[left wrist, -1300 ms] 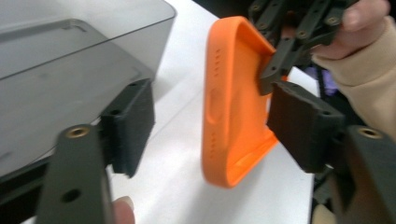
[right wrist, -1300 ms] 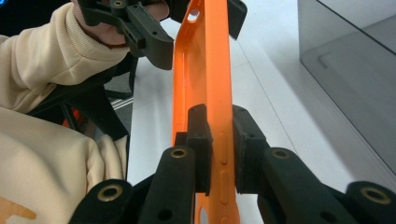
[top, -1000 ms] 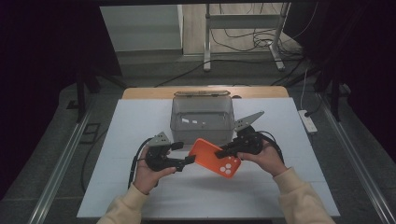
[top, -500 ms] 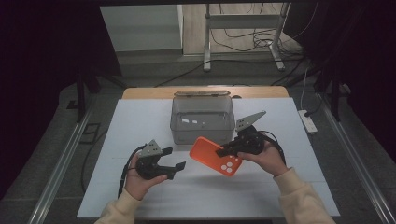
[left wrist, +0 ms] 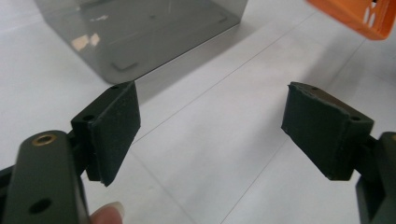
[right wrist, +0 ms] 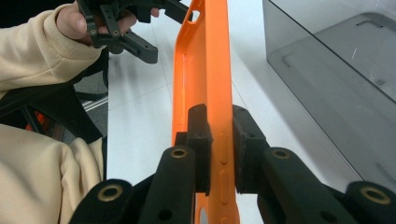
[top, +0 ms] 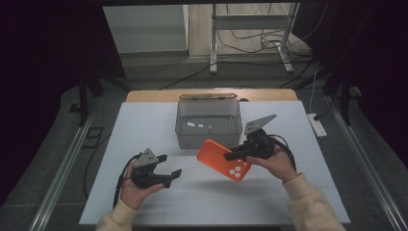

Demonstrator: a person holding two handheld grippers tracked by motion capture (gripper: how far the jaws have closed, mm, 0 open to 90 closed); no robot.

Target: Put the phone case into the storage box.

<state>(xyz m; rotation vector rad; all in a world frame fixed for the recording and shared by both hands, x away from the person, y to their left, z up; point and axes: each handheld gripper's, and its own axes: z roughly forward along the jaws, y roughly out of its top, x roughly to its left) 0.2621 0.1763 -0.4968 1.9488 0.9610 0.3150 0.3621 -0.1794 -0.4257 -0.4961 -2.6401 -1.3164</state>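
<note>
An orange phone case (top: 223,159) hangs tilted above the white table, held by one edge in my right gripper (top: 234,153). In the right gripper view both pads clamp the case's rim (right wrist: 208,84), which runs away from the camera. My left gripper (top: 169,175) is at the front left of the table, open, with nothing between its pads (left wrist: 114,128). A corner of the orange case (left wrist: 359,16) shows at the top right of the left gripper view. A clear grey plastic box (top: 208,121) stands at the table's middle back, just behind the case.
The white table top (top: 144,125) has bare room left and right of the box. A wooden strip (top: 159,95) runs along the far edge. A power strip (top: 318,125) lies off the right edge. The other hand and left gripper (right wrist: 119,21) show far off in the right gripper view.
My left gripper has let go of the orange case, drawn back to the front left and opened. The right gripper keeps the case and has lifted it slightly.
</note>
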